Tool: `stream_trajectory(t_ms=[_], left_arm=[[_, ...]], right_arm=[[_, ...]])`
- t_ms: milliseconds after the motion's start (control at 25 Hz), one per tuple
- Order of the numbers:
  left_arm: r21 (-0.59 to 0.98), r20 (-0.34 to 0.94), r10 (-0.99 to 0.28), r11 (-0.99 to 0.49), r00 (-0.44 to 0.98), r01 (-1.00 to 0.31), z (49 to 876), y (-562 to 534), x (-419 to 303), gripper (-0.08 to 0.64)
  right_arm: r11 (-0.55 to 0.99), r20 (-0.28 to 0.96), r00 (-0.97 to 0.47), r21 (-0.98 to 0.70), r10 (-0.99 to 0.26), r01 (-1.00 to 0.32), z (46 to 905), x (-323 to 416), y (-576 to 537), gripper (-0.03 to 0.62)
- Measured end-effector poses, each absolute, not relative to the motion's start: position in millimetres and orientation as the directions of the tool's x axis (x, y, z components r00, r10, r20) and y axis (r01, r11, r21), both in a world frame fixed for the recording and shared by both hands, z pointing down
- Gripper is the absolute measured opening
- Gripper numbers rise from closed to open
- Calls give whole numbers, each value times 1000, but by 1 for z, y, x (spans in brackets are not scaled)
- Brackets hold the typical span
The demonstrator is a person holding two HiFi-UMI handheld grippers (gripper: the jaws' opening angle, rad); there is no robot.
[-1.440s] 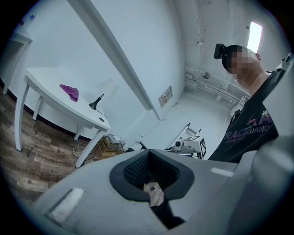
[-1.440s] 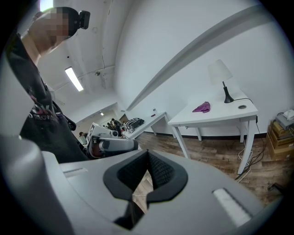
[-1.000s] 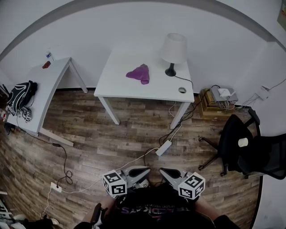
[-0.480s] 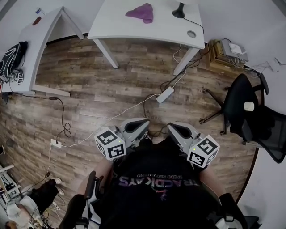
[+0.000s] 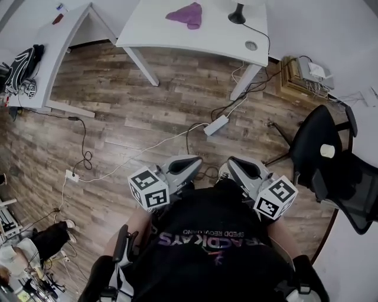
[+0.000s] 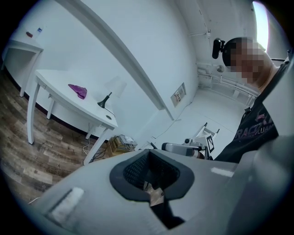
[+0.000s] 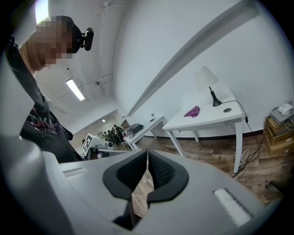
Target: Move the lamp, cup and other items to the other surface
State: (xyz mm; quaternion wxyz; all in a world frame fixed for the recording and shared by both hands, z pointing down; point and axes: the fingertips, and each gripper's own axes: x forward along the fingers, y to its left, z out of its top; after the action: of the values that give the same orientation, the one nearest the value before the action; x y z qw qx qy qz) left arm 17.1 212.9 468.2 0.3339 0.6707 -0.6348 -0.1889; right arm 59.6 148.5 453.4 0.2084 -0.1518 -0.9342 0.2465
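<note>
The left hand-held gripper (image 6: 148,155), jaws together, sees a white table (image 6: 54,84) bearing a purple cloth (image 6: 78,90) and lamp (image 6: 106,98) at left.

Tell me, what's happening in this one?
A person, well back from the white table, holds the left gripper and right gripper close to the body, both shut and empty. Nothing is picked up yet: the lamp and purple cloth sit on that table, and a cup rests on the black chair at the right.
</note>
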Motion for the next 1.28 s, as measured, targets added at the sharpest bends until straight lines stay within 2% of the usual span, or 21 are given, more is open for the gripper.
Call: stream_trajectory(t_ms=[400,760,1040,1280], left_arm=[[679,243,-970,176,-8,-712,475,161,55,0],[676,301,-943,315,-141,-666,479,161,61,0],[654,306,-940,324,-153,-683,476,166,50,0],[667,257,-958,269,-125,-695,486,185,16,0]], right_arm=[[774,288,-823,-578,490,258,465,87,77,20],[713,265,-763,-614,590,338,476,81,66,26],[707,252,-762,-615,597,350,477,67,70,30],[744,279,-786,-590,552,313,482,35,86,34]])
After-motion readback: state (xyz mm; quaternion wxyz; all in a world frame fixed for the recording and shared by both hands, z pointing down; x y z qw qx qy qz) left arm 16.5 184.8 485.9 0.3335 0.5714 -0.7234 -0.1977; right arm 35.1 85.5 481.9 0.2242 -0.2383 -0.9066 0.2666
